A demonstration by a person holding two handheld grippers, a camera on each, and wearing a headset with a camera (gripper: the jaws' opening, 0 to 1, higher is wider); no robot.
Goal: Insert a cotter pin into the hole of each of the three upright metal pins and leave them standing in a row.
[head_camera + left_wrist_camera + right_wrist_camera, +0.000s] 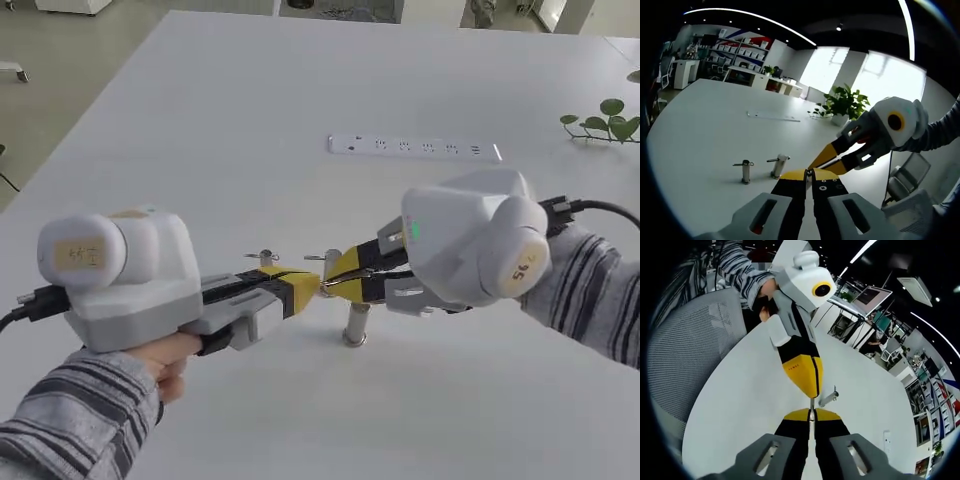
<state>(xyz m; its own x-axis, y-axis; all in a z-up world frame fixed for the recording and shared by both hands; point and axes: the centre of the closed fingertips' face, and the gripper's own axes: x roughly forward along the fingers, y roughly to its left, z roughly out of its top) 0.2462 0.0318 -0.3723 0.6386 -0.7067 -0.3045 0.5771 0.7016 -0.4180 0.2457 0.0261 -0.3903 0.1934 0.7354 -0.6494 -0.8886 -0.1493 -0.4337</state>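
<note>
At the centre of the head view, the left gripper [305,285], held in a hand [170,365] at lower left, and the right gripper [335,280], entering from the right, are met tip to tip. A thin metal piece [322,288] is seen between the yellow tips; its kind cannot be told. Just below the right gripper's tips a front pin [355,322] is stood upright on the white table [250,120]. A rear-left pin [266,258] and a rear-right pin [331,258] are partly seen just above the grippers. A power strip [415,147] is noted above centre, a plant [603,120] at upper right.

Left gripper view: the left gripper's [808,175] fingers are pressed together at bottom centre, with a small metal end pinched at the tips. The right gripper [816,165] is brought in from the right, its tips touching that same spot. Left of the jaws, pin A [745,171] and pin B [778,166] are stood side by side on the table [700,125], each with a thin crosspiece near its top.

Right gripper view: the right gripper's [811,416] fingers are closed on the thin metal piece [811,405], whose other end is held in the closed tips of the left gripper [812,392] coming down from the top. One pin [828,399] is seen just right of the tips. A mesh chair [685,345] is noted at left.
</note>
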